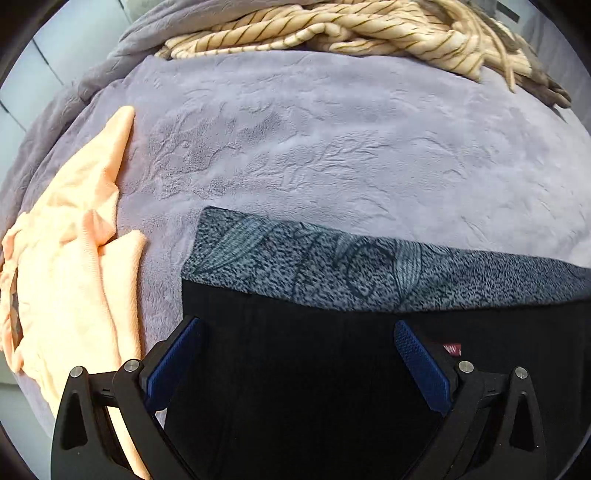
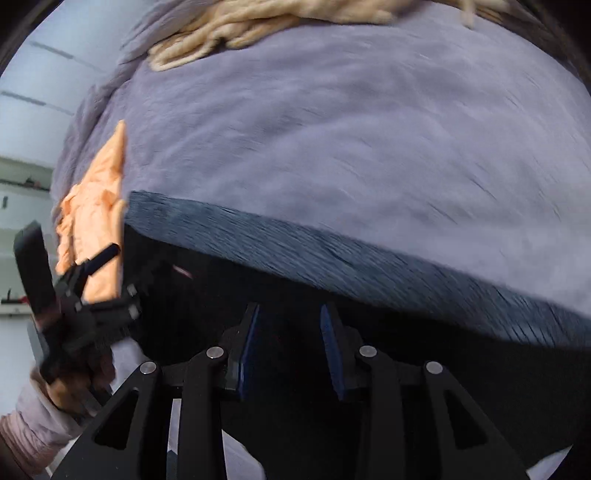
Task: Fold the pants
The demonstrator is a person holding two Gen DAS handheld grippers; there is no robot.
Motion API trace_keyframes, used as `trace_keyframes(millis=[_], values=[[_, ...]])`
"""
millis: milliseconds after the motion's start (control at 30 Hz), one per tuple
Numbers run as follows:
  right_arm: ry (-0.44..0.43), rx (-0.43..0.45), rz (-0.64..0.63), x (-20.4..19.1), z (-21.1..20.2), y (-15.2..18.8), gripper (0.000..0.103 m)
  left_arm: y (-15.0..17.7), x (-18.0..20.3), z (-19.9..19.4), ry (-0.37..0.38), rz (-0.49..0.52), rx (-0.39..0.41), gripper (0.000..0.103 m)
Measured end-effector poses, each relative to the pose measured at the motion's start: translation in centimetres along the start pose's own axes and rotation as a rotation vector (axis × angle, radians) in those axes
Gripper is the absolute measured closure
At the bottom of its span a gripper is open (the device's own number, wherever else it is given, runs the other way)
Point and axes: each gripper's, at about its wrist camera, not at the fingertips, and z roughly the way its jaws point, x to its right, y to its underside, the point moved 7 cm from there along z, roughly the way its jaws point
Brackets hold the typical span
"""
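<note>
The black pants [image 1: 295, 369] lie on the lavender blanket [image 1: 332, 147], their grey patterned waistband [image 1: 314, 266] on the far edge; the left gripper [image 1: 297, 354] hovers over them, jaws wide apart, holding nothing; the right gripper [image 2: 290, 347], blurred, seems partly open above the pants too; a peach garment [image 1: 74, 258] lies left of the pants; a striped cloth [image 1: 332, 29] beyond.

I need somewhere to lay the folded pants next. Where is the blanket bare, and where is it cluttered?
The lavender plush blanket lies bare in a broad patch, bordered in front by the black pants with a grey patterned waistband, on the left by the crumpled peach garment, and at the far edge by the cream striped cloth heap. Left side and far edge are crowded.
</note>
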Motion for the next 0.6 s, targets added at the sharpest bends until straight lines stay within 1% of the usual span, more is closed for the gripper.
trace_keyframes(millis=[33,67,100,133,167,200,267,300,400,433,467,500,600], values=[[0.032,-0.002,0.075,3.2,-0.5,1.5,0.066,-0.1,0.0,-0.3,-0.009,0.003,-0.002,0.0],[0.038,0.013,0.159,6.3,-1.4,3.0,0.066,-0.1,0.0,-1.0,-0.031,0.014,-0.003,0.0],[0.028,0.052,0.26,10.0,-2.9,4.9,0.066,0.0,0.0,-1.5,-0.052,0.024,-0.003,0.0],[0.025,0.09,0.334,12.9,-4.3,6.2,0.066,0.3,0.1,-2.1,-0.073,0.036,-0.008,0.0],[0.026,0.133,0.413,15.9,-5.8,7.8,0.066,0.5,0.8,-2.9,-0.08,0.041,-0.019,0.0],[0.026,0.18,0.501,19.1,-7.3,9.6,0.066,0.9,1.4,-3.5,-0.07,0.042,-0.029,0.0],[0.011,0.268,0.675,25.0,-9.9,13.3,0.064,1.2,4.8,-5.2,-0.029,0.06,-0.031,0.0],[0.005,0.306,0.763,27.7,-11.0,15.2,0.06,1.5,6.4,-5.8,-0.016,0.078,-0.026,0.0],[-0.023,0.423,0.981,35.3,-13.4,19.5,0.059,1.9,13.4,-6.7,0.039,0.141,-0.024,0.0],[-0.027,0.45,1.021,37.0,-13.8,20.3,0.059,1.6,15.0,-6.4,0.055,0.155,-0.027,0.0],[-0.031,0.473,1.052,38.7,-14.1,20.7,0.059,1.6,17.6,-6.2,0.07,0.169,-0.035,0.0],[-0.037,0.496,1.074,40.7,-14.5,20.8,0.059,1.5,19.3,-6.1,0.075,0.171,-0.041,0.0],[-0.062,0.537,1.075,44.0,-14.9,19.7,0.059,0.4,24.2,-6.0,0.112,0.145,-0.041,0.0]])
